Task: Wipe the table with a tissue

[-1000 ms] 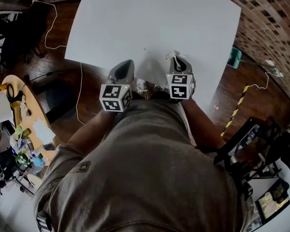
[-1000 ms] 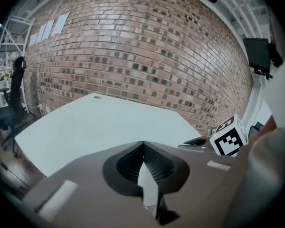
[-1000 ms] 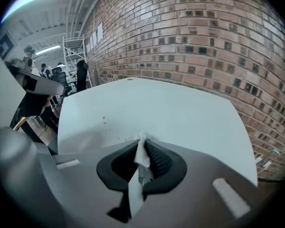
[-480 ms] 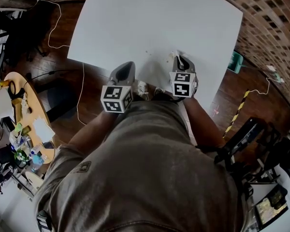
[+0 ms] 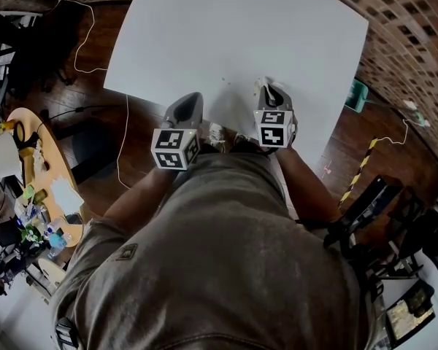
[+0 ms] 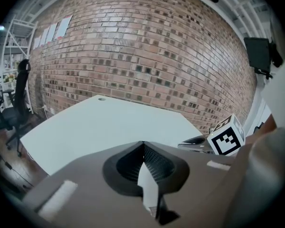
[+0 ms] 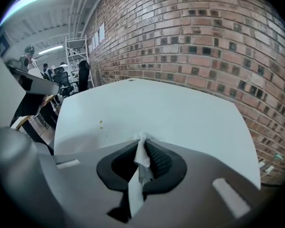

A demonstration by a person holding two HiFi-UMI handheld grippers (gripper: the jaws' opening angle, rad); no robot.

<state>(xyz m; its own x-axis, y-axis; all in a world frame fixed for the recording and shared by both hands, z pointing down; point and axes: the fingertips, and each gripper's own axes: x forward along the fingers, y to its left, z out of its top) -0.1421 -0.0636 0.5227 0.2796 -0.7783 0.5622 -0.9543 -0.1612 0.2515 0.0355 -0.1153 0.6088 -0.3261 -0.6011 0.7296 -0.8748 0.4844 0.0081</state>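
Observation:
The white table (image 5: 233,28) stretches away in front of me. My right gripper (image 5: 269,87) reaches over the table's near edge, shut on a crumpled white tissue (image 5: 262,86). In the right gripper view the tissue (image 7: 141,152) sticks out a little past the closed right gripper (image 7: 141,139), just above the table (image 7: 180,108). A few small crumbs (image 7: 101,123) lie ahead to its left. My left gripper (image 5: 189,99) hovers at the near edge, to the left of the right one. In the left gripper view its jaws are together at the left gripper (image 6: 143,145), with no tissue showing at the tips.
A brick wall (image 6: 147,56) stands behind the table. White cables (image 5: 120,144) trail over the wooden floor on the left, near a cluttered round wooden table (image 5: 29,166). An office chair (image 6: 14,103) stands at the far left. Black stands (image 5: 379,210) crowd the right.
The head view has shifted slightly. Both grippers stay at the table's near edge, the right one still holding the tissue.

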